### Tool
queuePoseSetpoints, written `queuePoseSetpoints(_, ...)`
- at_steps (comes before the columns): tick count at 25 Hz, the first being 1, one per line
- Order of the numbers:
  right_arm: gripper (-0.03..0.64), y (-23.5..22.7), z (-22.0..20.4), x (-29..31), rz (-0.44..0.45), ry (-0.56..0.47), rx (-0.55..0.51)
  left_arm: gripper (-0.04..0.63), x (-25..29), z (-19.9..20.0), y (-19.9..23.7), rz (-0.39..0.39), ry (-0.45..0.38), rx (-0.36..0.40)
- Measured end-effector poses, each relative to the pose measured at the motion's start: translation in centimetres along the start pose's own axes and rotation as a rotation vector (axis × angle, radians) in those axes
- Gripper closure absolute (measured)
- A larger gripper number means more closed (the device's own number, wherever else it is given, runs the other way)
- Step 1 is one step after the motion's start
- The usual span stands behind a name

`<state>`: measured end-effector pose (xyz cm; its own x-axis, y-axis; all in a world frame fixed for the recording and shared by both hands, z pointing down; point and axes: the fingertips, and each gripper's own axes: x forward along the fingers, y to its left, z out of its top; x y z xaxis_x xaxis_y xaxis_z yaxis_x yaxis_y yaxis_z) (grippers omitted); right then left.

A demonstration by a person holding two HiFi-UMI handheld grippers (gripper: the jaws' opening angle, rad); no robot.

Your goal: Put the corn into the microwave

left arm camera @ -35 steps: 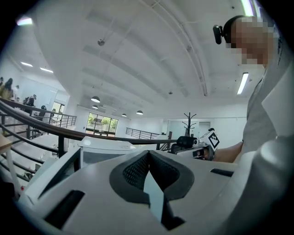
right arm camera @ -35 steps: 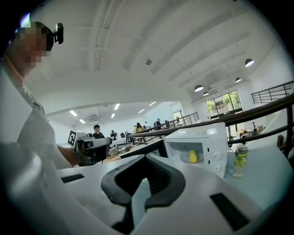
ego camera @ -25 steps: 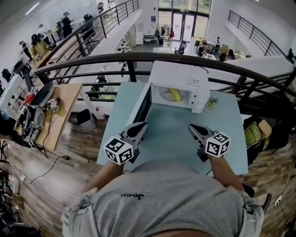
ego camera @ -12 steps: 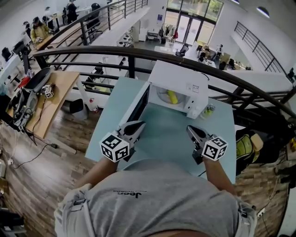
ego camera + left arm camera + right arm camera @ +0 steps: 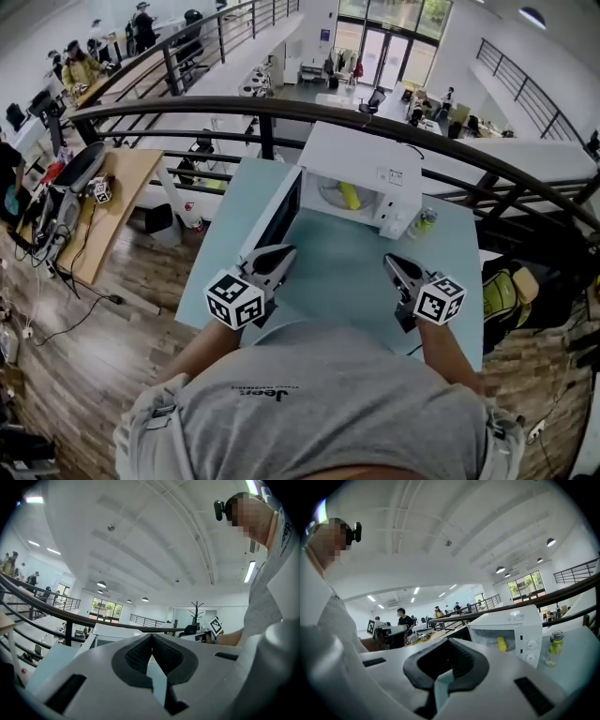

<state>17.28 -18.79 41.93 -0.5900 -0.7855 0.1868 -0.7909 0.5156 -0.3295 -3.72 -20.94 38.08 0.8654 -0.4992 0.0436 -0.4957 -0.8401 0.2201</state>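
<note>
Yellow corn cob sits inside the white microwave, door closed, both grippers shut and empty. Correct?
Not quite: the microwave door is open, swung out to the left, as the head view shows. The rest holds: the yellow corn cob sits inside the white microwave, and the left gripper and right gripper are both shut and empty.

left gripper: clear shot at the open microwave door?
Likely yes. The white microwave's open door hangs just ahead of the shut left gripper, and only bare pale-blue tabletop lies near them, nothing blocking.
</note>
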Motion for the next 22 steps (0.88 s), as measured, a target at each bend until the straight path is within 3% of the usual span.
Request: queuePoseSetpoints(22,0.600,0.64,-0.59,-0.13,-0.010,0.020,-0.027,0.577,-0.21,-0.17,-0.16,-0.013,0.003,-0.002)
